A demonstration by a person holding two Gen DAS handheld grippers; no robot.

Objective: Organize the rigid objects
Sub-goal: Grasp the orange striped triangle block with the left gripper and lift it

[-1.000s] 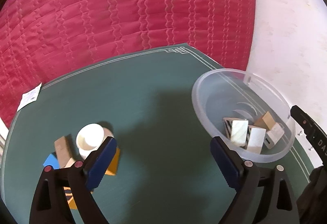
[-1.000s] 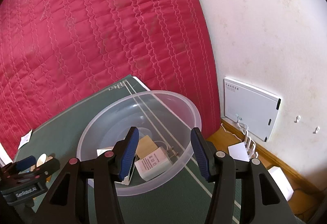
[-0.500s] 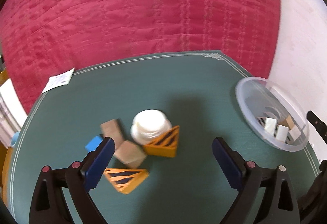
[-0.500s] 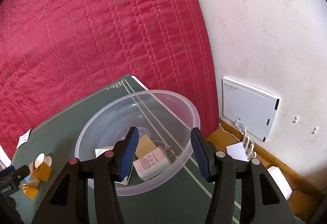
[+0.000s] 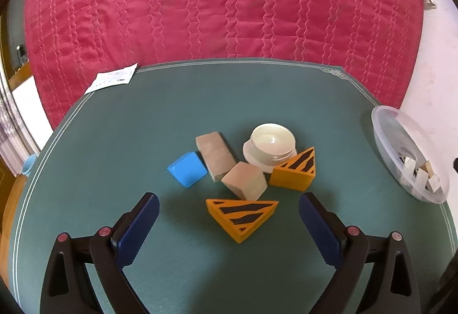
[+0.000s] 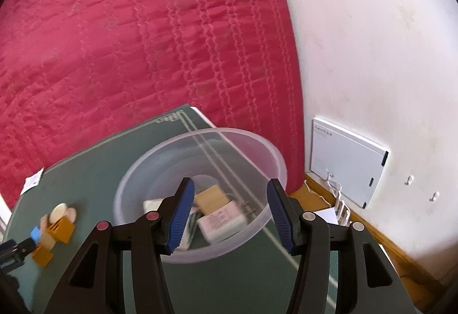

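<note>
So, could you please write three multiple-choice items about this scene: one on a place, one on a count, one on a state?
1. Where is the blue block?
A. in the bowl
B. on the mat, left of the tan blocks
C. in a gripper

2. How many striped orange wedges are on the mat?
A. one
B. two
C. four

3. The left gripper is
A. open, holding nothing
B. shut on a wedge
C. shut on the cup

Key: 1 B, it lies beside the tan blocks; 2 B, wedges and; 3 A, its jaws stand wide apart.

Translucent plastic bowl (image 6: 200, 142), quilted cloth bedspread (image 5: 229, 5)
</note>
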